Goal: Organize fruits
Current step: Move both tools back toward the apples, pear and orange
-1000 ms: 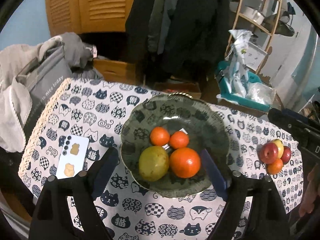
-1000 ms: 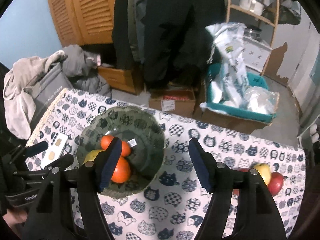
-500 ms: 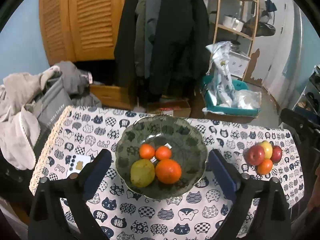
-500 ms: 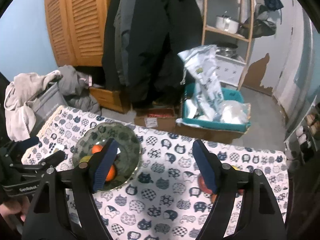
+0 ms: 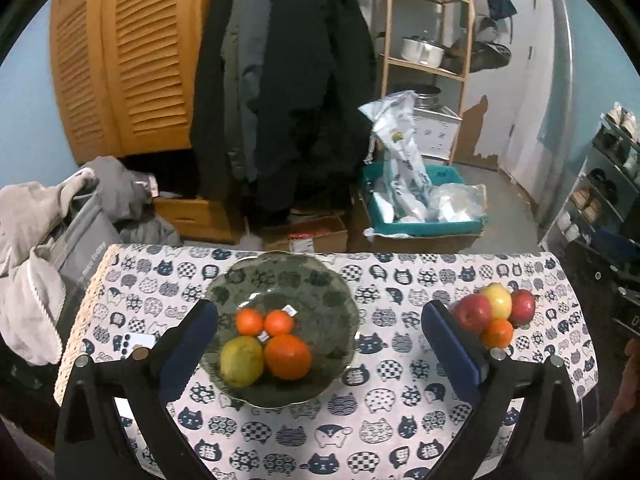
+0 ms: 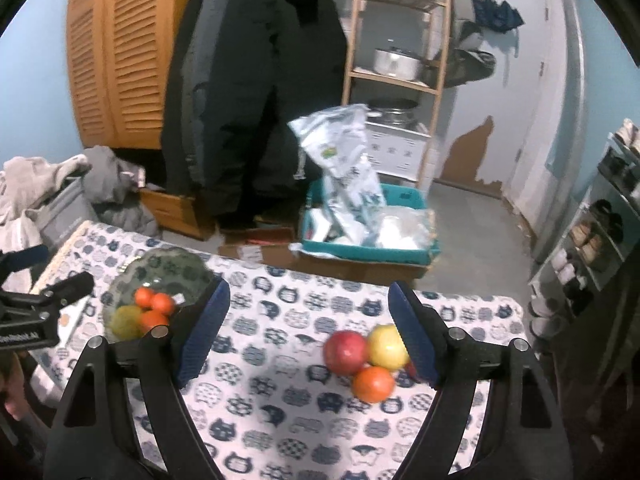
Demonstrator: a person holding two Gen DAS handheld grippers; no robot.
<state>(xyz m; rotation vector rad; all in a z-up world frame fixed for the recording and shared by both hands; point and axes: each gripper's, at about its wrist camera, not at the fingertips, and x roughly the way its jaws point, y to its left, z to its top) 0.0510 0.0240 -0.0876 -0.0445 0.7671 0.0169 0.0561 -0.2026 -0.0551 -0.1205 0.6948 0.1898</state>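
Facing the loose fruit cluster (image 6: 370, 360) on the right part of the worktop (image 6: 280, 400), the right tongs (image 6: 310, 332) are the nearer tool: the cluster lies just ahead of them and toward their right finger, which covers part of it. The cluster consists of a red apple (image 6: 345, 351), a yellow apple (image 6: 386, 346) and a small orange (image 6: 373, 383), all touching; a second red apple (image 5: 523, 306) shows only in the left wrist view. These fruits are round, so no long axis governs the approach.

The right tongs are spread wide, holding and touching nothing. The left tongs (image 5: 318, 336) are likewise spread wide and empty, framing the patterned bowl (image 5: 320, 280), which holds two small oranges (image 5: 264, 322), a large orange (image 5: 287, 356) and a green pear (image 5: 241, 360).

Judgement: the next transfer runs from cluster to bowl, leftward across the worktop; the right tongs need a small shift to the right to centre on one fruit.
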